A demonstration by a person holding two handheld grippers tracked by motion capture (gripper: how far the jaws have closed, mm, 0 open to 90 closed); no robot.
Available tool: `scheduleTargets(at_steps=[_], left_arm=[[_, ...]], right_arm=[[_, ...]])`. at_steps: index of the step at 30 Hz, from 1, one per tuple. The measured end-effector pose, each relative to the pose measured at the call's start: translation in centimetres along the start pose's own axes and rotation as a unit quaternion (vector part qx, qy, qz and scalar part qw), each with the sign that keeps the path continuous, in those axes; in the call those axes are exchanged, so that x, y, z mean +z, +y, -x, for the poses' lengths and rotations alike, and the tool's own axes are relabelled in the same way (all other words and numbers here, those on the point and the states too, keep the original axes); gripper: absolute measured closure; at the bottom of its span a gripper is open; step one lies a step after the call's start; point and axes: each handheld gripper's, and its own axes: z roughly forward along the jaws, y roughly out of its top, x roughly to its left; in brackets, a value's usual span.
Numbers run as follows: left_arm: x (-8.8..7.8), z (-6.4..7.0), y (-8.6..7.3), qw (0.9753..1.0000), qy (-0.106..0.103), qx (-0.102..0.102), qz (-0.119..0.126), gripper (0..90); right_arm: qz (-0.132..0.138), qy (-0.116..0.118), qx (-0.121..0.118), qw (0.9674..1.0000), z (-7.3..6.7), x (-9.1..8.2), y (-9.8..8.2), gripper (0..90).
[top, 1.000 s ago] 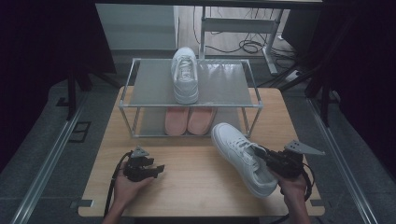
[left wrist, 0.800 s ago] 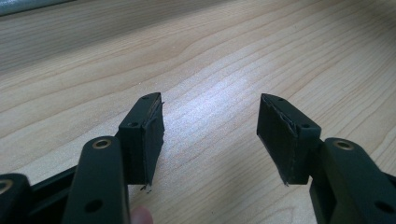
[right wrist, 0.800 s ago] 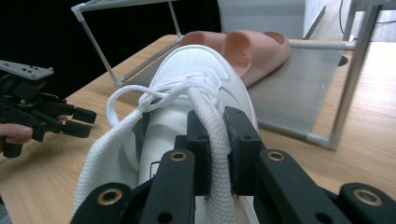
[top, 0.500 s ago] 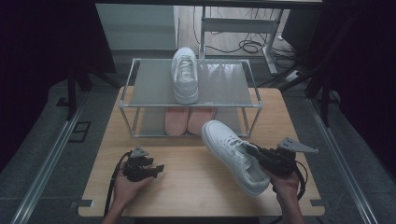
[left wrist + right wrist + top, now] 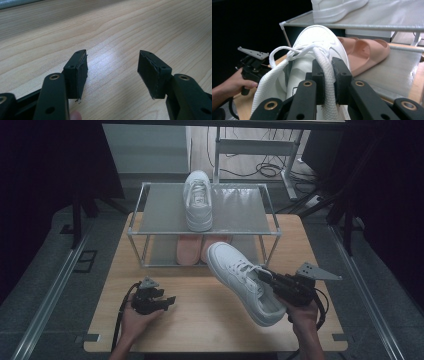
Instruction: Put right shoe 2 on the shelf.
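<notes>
My right gripper [image 5: 267,276] is shut on the tongue of a white sneaker [image 5: 240,280], which hangs lifted and tilted over the right half of the wooden table [image 5: 200,320], toe toward the rack. In the right gripper view both pads clamp the padded tongue [image 5: 327,75] of the white sneaker [image 5: 317,42]. A second white sneaker [image 5: 198,200] rests on the top shelf of the metal rack [image 5: 150,210]. My left gripper [image 5: 167,300] lies low on the table at the left, open, and its pads [image 5: 77,72] have nothing between them.
A pair of pink slippers [image 5: 192,247] sits on the rack's lower shelf, seen as the pink slippers [image 5: 364,52] just behind the held shoe. The top shelf has free room on both sides of its sneaker. Dark floor and cables surround the table.
My right gripper has raised the white sneaker and carried it leftward toward the rack front, toe now higher. The left gripper has stayed in place.
</notes>
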Motion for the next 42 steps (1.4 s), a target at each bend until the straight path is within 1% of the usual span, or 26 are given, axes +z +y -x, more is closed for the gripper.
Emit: scheduleTargets(at_steps=[5,10,13,18,21,27,35,42], left_arm=[[0.0,0.0,0.0,1.0000,0.000,0.000,0.000,41.5],[0.0,0.0,0.0,1.0000,0.000,0.000,0.000,41.5],[0.0,0.0,0.0,1.0000,-0.001,0.000,0.000,41.5],[0.1,0.0,0.0,1.0000,-0.002,-0.001,-0.001,41.5],[0.1,0.0,0.0,1.0000,-0.002,-0.001,-0.002,41.5],[0.1,0.0,0.0,1.0000,-0.001,-0.003,-0.001,41.5],[0.1,-0.1,0.0,1.0000,-0.002,-0.004,0.000,41.5],[0.1,-0.1,0.0,1.0000,-0.002,-0.004,0.000,41.5]], right_arm=[[0.013,0.006,-0.002,0.9999,-0.4,-0.4,0.9,81.2],[0.025,0.006,-0.008,0.9996,-0.7,-0.9,2.1,81.2],[0.037,0.009,-0.003,0.9993,-0.5,-1.4,3.0,81.2],[0.048,0.003,-0.010,0.9988,-0.3,-1.9,4.5,81.2],[0.057,0.002,-0.006,0.9984,0.0,-2.0,5.5,81.2],[0.068,-0.017,-0.007,0.9975,0.5,-1.6,7.3,81.2],[0.072,-0.038,0.005,0.9967,1.9,-0.6,9.0,81.2],[0.076,-0.057,0.018,0.9953,3.1,0.7,10.7,81.2]])
